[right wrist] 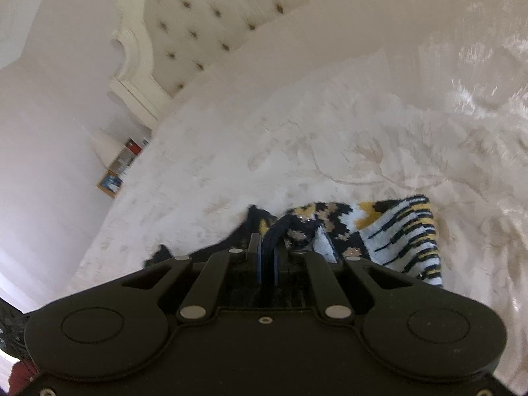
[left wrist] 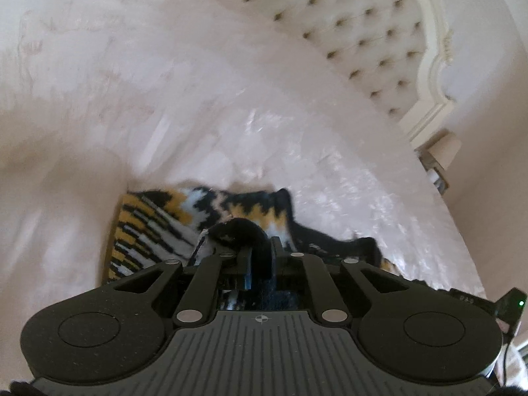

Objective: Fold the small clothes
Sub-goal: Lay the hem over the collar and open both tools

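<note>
Your left gripper (left wrist: 259,247) is clamped on a black fold of the knitted garment (left wrist: 155,227). Your right gripper (right wrist: 266,247) pinches its dark edge, fingers nearly together. The black, yellow and white garment lies on the cream bedspread (left wrist: 165,82), below the tufted headboard (left wrist: 359,23).

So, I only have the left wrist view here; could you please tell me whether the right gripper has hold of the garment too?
Observer: Yes, the right gripper is shut on a dark edge of the patterned knit garment.
Operator: Thank you. Is the garment spread out on that side?
Observer: Partly; a striped panel lies flat on the bedspread, to the right of the jaws.
Operator: Anything beyond the bed?
Observer: A small shelf with books stands by the tufted headboard.
</note>
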